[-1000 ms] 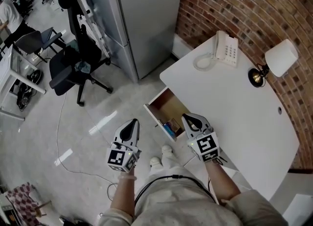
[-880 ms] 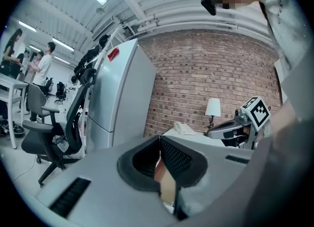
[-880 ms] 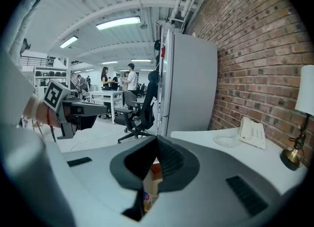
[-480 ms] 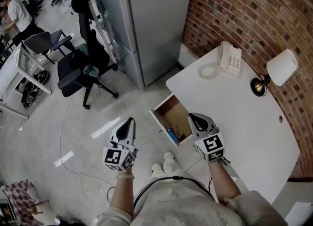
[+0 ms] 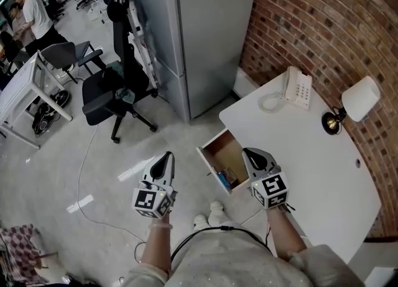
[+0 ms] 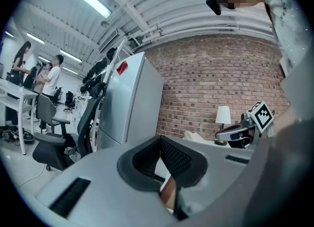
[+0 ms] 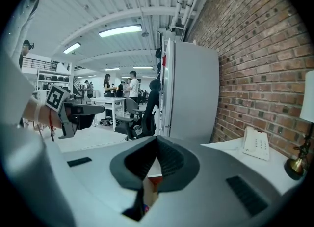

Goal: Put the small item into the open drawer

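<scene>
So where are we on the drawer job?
Looks done: a small blue item lies in the open drawer. In hand: nothing, left hand-held gripper and right hand-held gripper are both shut and empty. Left: probably nothing, unless the drawer should be closed.

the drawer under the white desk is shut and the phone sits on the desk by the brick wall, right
No: the drawer is pulled open, as the head view shows. The phone does sit on the white desk by the brick wall.
</scene>
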A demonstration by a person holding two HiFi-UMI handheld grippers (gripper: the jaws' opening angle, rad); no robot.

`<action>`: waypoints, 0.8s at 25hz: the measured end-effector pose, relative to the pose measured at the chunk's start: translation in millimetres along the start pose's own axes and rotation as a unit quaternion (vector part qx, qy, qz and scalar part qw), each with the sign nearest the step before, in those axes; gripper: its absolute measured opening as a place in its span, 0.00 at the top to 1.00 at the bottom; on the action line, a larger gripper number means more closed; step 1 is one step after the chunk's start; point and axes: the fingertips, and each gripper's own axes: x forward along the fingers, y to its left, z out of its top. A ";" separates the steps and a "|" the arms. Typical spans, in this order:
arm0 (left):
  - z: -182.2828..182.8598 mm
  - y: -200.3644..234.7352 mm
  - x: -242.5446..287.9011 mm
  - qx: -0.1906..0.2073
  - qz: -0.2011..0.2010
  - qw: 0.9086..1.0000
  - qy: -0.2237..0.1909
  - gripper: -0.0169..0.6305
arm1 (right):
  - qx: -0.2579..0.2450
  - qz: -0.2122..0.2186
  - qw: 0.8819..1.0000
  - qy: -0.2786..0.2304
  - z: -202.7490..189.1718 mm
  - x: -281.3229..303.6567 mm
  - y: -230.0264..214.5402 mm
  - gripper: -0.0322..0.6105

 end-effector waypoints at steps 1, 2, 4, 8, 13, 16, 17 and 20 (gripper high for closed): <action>1.6 1.6 -0.4 0.000 0.001 1.000 -0.002 0.96 | -0.001 0.001 1.000 -0.001 1.7 1.0 0.5 0.94; 2.9 3.1 -0.8 -0.001 0.003 1.000 -0.003 0.96 | -0.002 0.002 1.000 -0.002 3.1 2.0 1.1 0.94; 4.8 6.3 -1.7 -0.003 0.006 1.000 -0.006 0.96 | -0.001 0.004 1.000 -0.004 5.6 4.2 2.6 0.94; 8.2 13.6 -4.2 -0.005 0.014 1.000 -0.011 0.96 | 0.000 0.009 1.000 -0.010 10.4 9.0 6.0 0.94; 12.3 17.8 -5.3 -0.003 0.019 1.000 -0.017 0.96 | 0.000 0.016 1.000 -0.013 13.6 13.5 8.1 0.94; 13.2 20.8 -6.0 0.001 0.020 1.000 -0.018 0.96 | 0.002 0.018 1.000 -0.015 15.2 16.6 10.7 0.94; 13.4 21.7 -6.3 0.001 0.021 1.000 -0.018 0.96 | 0.002 0.019 1.000 -0.015 15.2 17.5 11.6 0.94; 13.7 23.2 -6.6 -0.001 0.023 1.000 -0.018 0.96 | 0.007 0.022 1.000 -0.013 14.2 19.5 12.6 0.94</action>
